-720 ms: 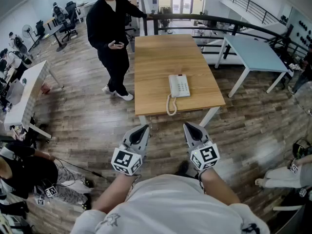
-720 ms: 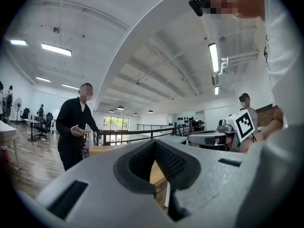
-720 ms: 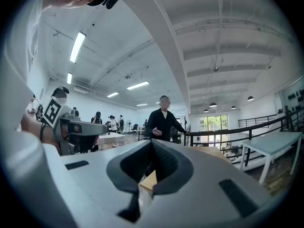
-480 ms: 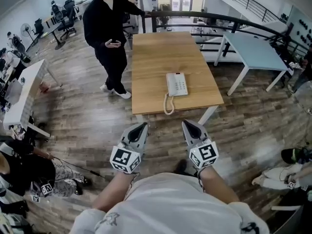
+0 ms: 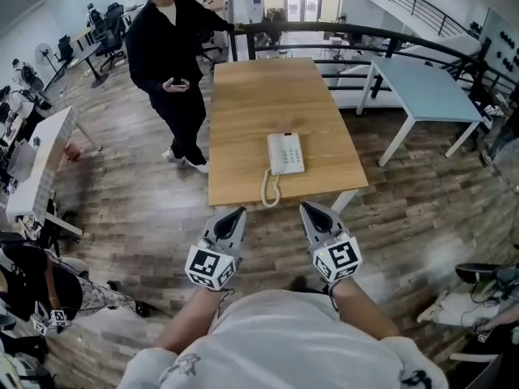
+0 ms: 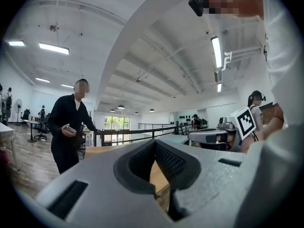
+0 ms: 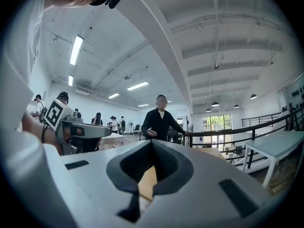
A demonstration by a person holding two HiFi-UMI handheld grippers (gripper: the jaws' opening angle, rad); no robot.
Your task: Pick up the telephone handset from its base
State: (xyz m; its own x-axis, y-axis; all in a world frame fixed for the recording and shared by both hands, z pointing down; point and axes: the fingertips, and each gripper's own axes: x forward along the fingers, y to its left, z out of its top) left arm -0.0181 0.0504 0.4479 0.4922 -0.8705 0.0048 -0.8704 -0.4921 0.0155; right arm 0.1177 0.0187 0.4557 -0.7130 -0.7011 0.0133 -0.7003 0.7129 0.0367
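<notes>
**Handset [image 5: 276, 154] on its cradle: ways this pickup could go wrong**

The handset lies along the left side of its base [image 5: 293, 149], near the front edge of the wooden table [image 5: 268, 87]. Your left gripper [image 5: 233, 217] and right gripper [image 5: 311, 212] hang over the floor, short of the table and pointing level. Both sets of jaws are clenched, with nothing between them.

Risks as I read them:
- Jaws: arrive clenched and you'll shove the handset or the base instead of straddling it. Open them before you reach in.
- Base: it looks light and nothing pins it. Lift off-centre or at an angle and it will likely slide or tip up with the handset.
- Cord [image 5: 270, 190]: the coil loops right at the table's front edge, between you and the phone. A low approach could snag it. A quick lift could pull it taut and drag the base toward the edge.
- Bystander [image 5: 166, 63]: standing near the table's far left corner. Swing wide on that side and you crowd them.
</notes>
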